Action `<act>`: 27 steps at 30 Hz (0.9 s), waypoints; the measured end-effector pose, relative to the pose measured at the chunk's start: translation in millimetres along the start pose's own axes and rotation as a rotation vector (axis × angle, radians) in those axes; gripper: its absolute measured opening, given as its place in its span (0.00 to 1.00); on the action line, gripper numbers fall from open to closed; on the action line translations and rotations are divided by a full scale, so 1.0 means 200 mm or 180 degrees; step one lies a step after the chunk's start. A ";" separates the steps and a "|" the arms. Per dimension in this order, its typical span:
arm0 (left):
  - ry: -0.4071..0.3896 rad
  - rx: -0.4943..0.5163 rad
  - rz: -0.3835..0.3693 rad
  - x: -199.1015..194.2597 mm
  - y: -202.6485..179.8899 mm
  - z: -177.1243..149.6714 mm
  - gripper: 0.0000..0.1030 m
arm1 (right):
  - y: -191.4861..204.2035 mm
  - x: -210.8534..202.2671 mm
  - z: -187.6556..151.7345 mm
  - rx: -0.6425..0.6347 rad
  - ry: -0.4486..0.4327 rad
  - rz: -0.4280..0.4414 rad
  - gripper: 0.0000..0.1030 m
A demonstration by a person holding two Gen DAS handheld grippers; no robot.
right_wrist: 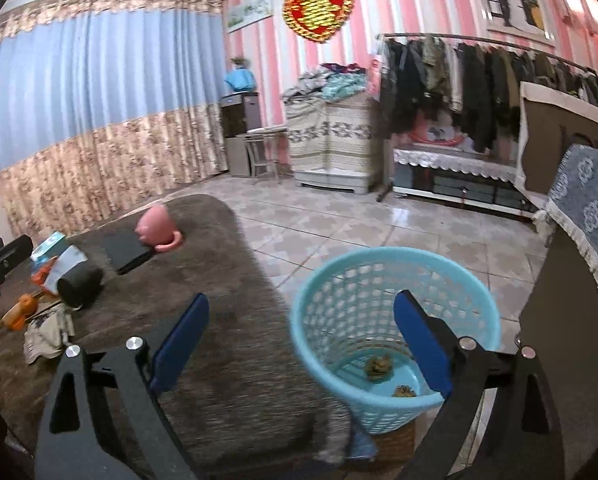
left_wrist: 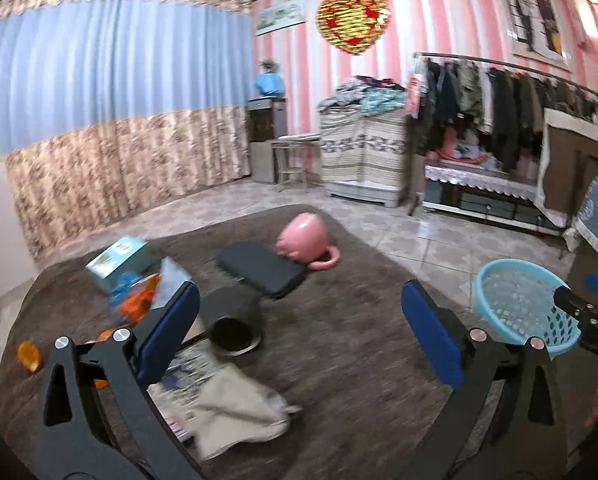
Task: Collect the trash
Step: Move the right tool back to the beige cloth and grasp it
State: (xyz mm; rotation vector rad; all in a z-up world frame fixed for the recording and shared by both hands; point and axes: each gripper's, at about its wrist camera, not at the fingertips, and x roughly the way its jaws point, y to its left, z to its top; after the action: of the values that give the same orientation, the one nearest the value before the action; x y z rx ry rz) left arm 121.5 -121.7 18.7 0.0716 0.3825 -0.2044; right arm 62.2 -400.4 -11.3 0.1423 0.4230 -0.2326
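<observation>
Two small brown crumpled scraps [right_wrist: 378, 367] lie at the bottom of the light blue plastic basket [right_wrist: 395, 264]; I cannot make out what they are. My right gripper [right_wrist: 301, 338] hangs over the basket's near rim with its blue pads spread wide and nothing between them; the right pad [right_wrist: 419, 344] covers part of the basket's inside. The basket stands on the tiled floor just beside the brown rug [right_wrist: 235, 320], and something woven shows under its base, mostly hidden.

My left gripper [left_wrist: 301, 322] is spread wide too, and holds nothing, above the rug [left_wrist: 339, 360]. Under its left pad [left_wrist: 169, 330] lies a crumpled beige cloth [left_wrist: 239, 412] over printed paper [left_wrist: 191, 364], both smeared by blur. Beyond them a dark cylinder [left_wrist: 235, 320] lies on its side with its open end toward me, near a black flat pad [left_wrist: 261, 268] and an overturned pink mug [left_wrist: 303, 242]. A teal carton [left_wrist: 117, 260] and an orange and blue wrapper [left_wrist: 135, 300] sit to the left, half hidden by the finger; orange bits [left_wrist: 29, 356] lie at the rug's edge, too blurred to name. In the left view the basket [left_wrist: 523, 304] is partly cut off by my right gripper's tip.
</observation>
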 end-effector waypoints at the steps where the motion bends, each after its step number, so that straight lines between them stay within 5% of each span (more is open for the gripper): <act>1: 0.0011 -0.0028 0.0040 -0.01 0.05 -0.01 0.95 | 0.02 -0.01 0.00 -0.0028 -0.0004 0.0028 0.89; 27: 0.0425 -0.0473 0.1159 -0.21 0.98 -0.44 0.95 | 0.69 0.15 -0.19 -0.0610 0.0352 0.0822 0.89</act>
State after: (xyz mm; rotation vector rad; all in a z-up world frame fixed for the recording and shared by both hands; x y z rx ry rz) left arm 93.3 87.2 -40.5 0.0075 0.5091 0.1894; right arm 108.1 -266.5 -45.1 0.0209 0.5293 0.0704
